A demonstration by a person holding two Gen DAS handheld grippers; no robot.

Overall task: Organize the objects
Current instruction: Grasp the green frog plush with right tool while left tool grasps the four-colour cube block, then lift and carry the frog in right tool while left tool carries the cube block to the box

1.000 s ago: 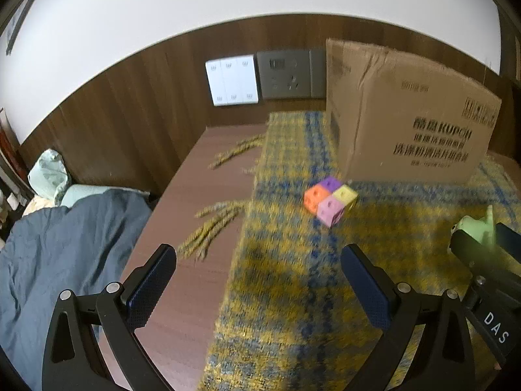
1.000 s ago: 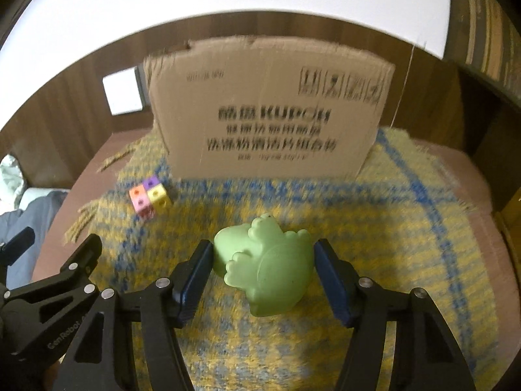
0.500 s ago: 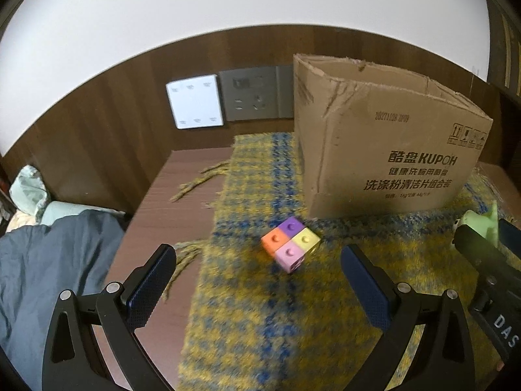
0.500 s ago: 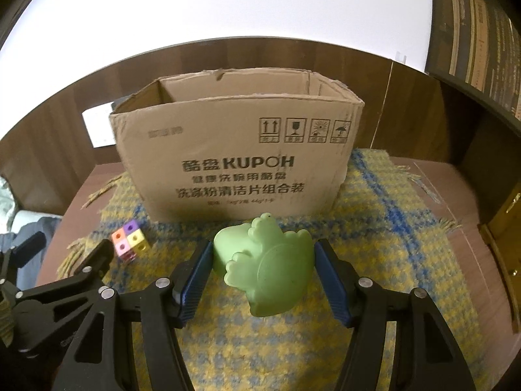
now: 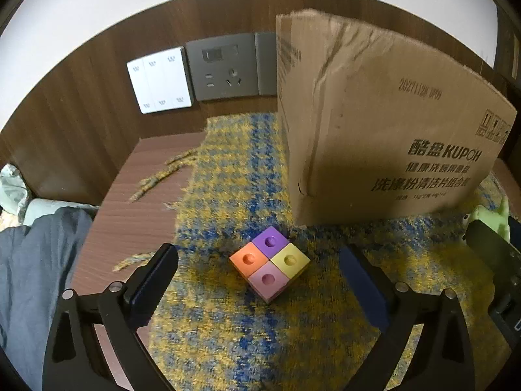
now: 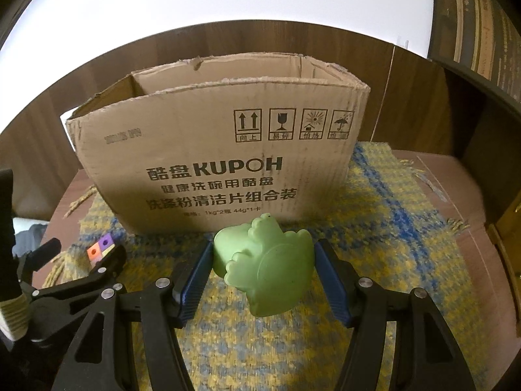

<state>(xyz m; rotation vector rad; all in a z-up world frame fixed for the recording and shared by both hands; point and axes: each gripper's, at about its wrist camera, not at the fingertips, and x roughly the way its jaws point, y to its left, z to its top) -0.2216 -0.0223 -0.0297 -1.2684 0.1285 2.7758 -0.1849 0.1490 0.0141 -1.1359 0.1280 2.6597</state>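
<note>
- Both grippers are closer to the cardboard box (image 6: 221, 159) than a second ago; in the left wrist view the block cluster (image 5: 269, 262) now sits lower and larger, just ahead of the open fingers.
- Left gripper (image 5: 259, 280): jaws wide, nothing between the pads, cluster lying on the checked cloth (image 5: 228, 176) just in front of the box's left corner.
- Right gripper (image 6: 260, 277): clamped on the green frog toy (image 6: 265, 260), carried in front of the box wall.
- Step in hand, as I judge it: bringing the frog to the box.
- Next: lift it over the rim, then release; left closes on the cluster.
</note>
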